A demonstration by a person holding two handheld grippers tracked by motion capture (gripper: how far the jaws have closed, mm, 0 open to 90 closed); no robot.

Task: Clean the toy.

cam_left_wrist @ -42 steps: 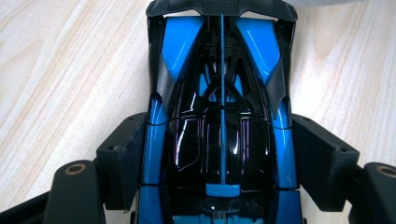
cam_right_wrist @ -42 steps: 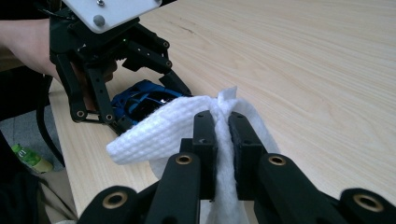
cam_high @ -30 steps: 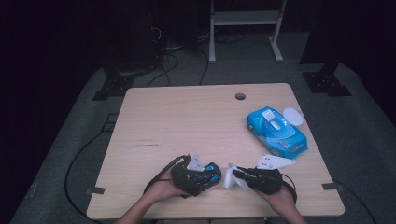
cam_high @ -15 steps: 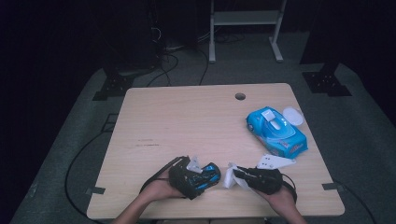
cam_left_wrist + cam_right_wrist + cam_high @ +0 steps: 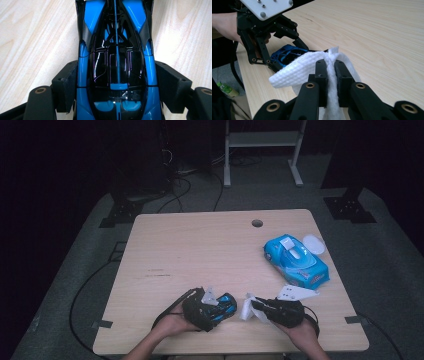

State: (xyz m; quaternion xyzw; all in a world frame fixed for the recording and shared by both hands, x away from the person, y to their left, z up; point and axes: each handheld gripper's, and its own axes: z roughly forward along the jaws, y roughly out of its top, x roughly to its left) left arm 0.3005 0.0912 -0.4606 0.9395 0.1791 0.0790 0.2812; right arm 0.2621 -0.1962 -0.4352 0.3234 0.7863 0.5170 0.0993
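The left gripper (image 5: 117,85) clamps a blue toy car (image 5: 116,50) by its sides, the nose pointing ahead of its jaws. The right gripper (image 5: 331,72) pinches a white wipe (image 5: 299,70), which drapes against the car just ahead of it.

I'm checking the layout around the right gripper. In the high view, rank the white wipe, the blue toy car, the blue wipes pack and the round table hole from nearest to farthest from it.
From the right gripper:
1. White wipe, clamped in its jaws.
2. Blue toy car, just left, in the left gripper.
3. Blue wipes pack, farther back on the right.
4. Round table hole, near the far edge.
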